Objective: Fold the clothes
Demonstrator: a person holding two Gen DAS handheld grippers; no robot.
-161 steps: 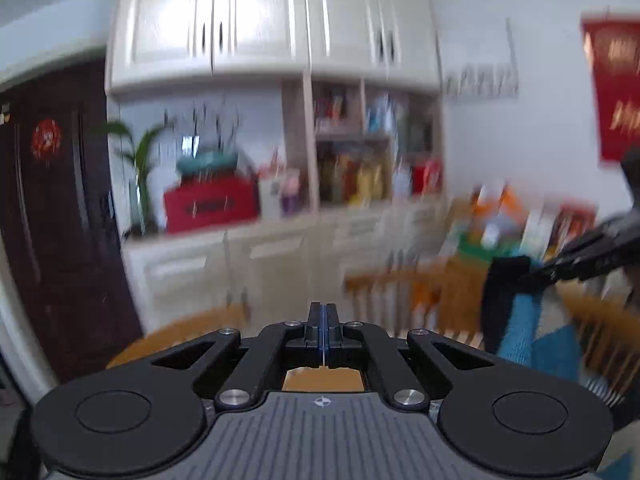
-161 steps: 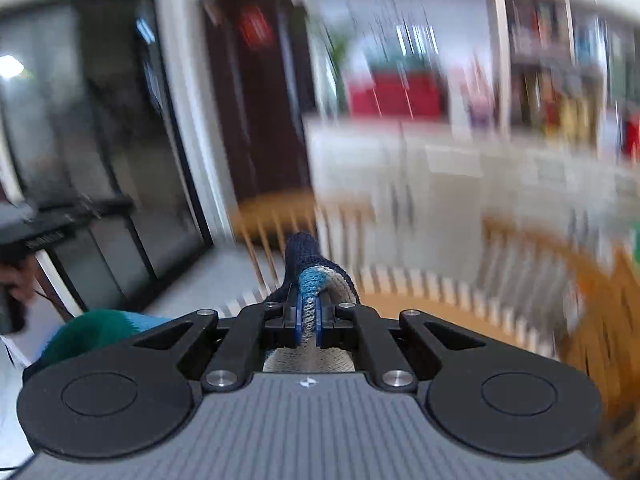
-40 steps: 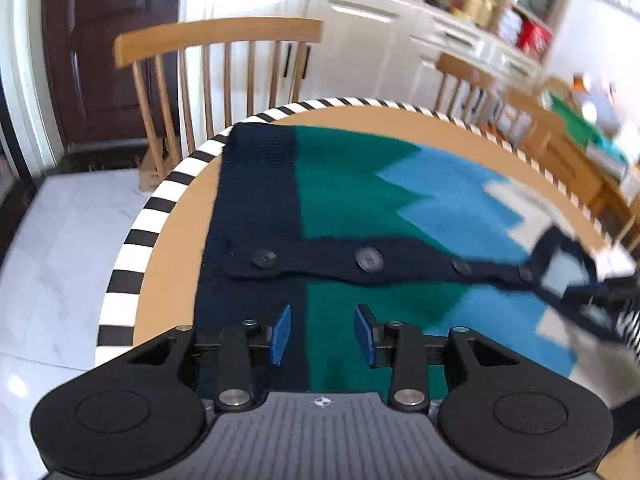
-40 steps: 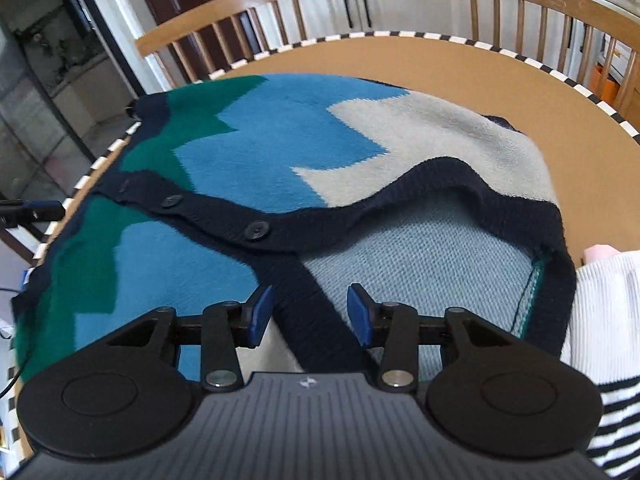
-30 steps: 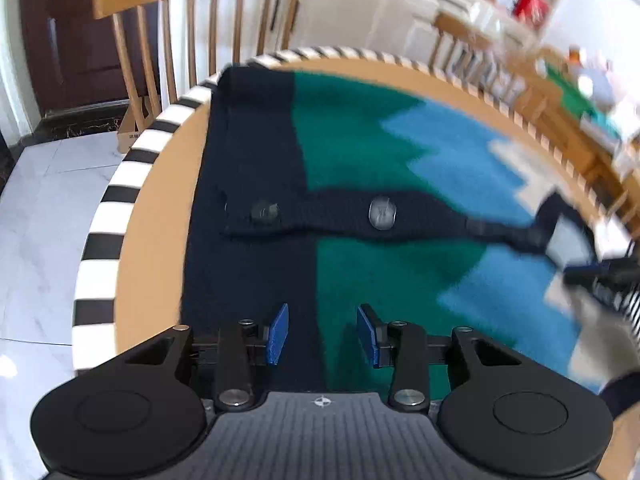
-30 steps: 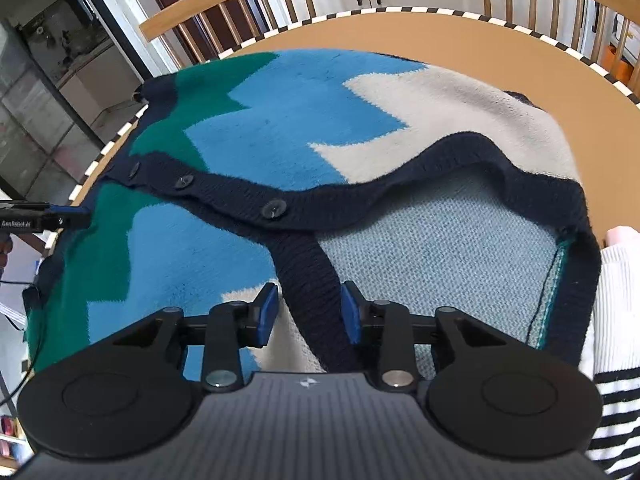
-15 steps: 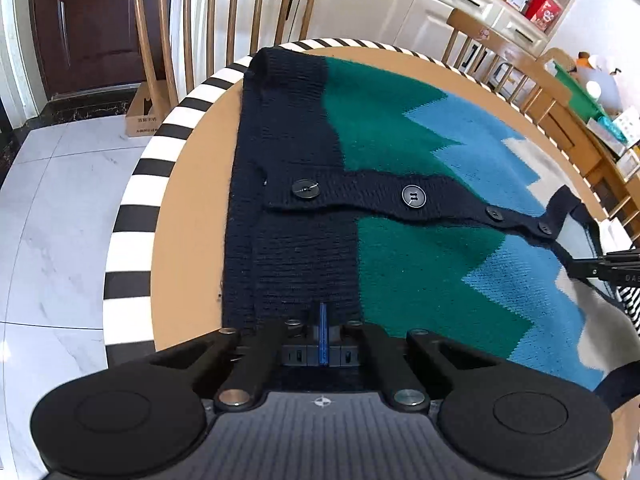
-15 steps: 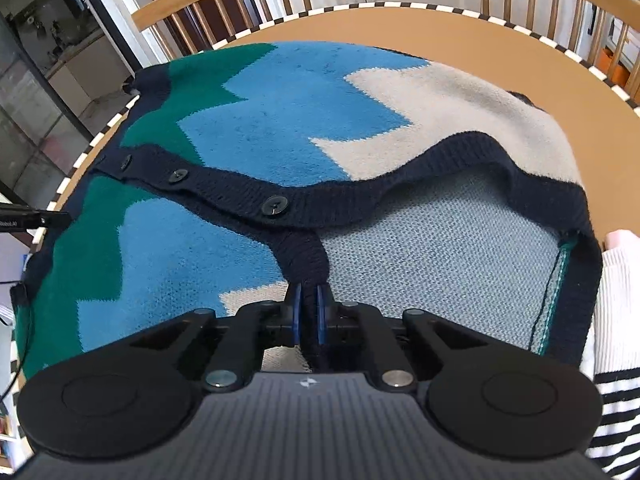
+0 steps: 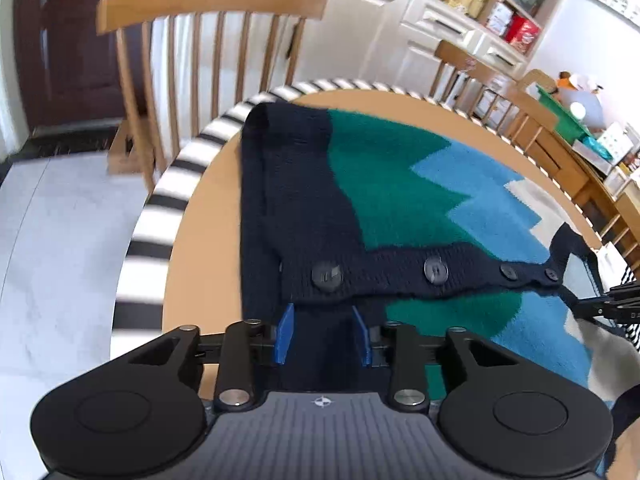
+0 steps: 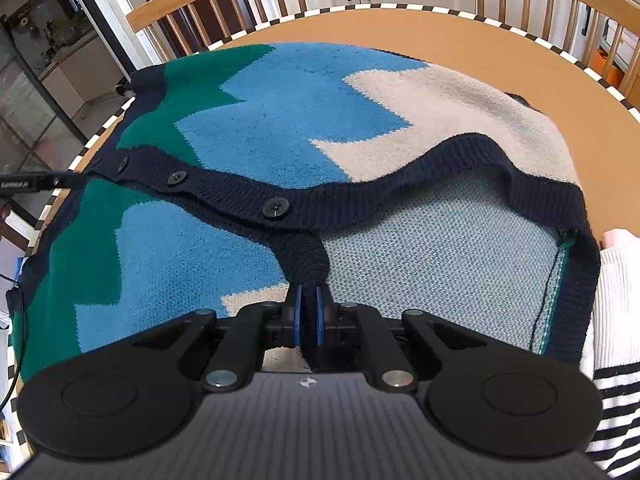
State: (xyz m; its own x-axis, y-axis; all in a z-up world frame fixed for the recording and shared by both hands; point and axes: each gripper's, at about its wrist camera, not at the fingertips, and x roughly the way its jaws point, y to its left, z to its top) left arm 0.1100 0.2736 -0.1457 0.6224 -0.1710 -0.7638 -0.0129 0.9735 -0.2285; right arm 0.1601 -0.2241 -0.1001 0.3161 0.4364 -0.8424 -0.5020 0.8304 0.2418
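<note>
A knitted cardigan (image 9: 392, 196) in navy, green, blue and cream lies spread on the round table (image 9: 188, 232), buttoned along a navy band (image 9: 436, 270). My left gripper (image 9: 324, 334) hovers over the navy hem end. Its jaws are opening, and the blue pads stand apart with navy fabric lying between them, unpressed. In the right wrist view the cardigan (image 10: 288, 104) fills the table. My right gripper (image 10: 306, 316) is shut on the navy neckline band where it meets the button band. Each gripper shows at the edge of the other's view, the right gripper (image 9: 600, 308) and the left gripper (image 10: 40, 181).
The table (image 10: 500, 44) has a black-and-white striped rim. Wooden chairs (image 9: 208, 40) stand around it, with white cabinets (image 9: 360, 20) behind them. A person's white striped sleeve (image 10: 616, 288) rests at the right of the cardigan. A tiled floor (image 9: 60, 240) lies to the left.
My left gripper, shut half a second ago, has opened and moved forward toward the button band. My right gripper closed on the navy neckline band and has stayed shut and still.
</note>
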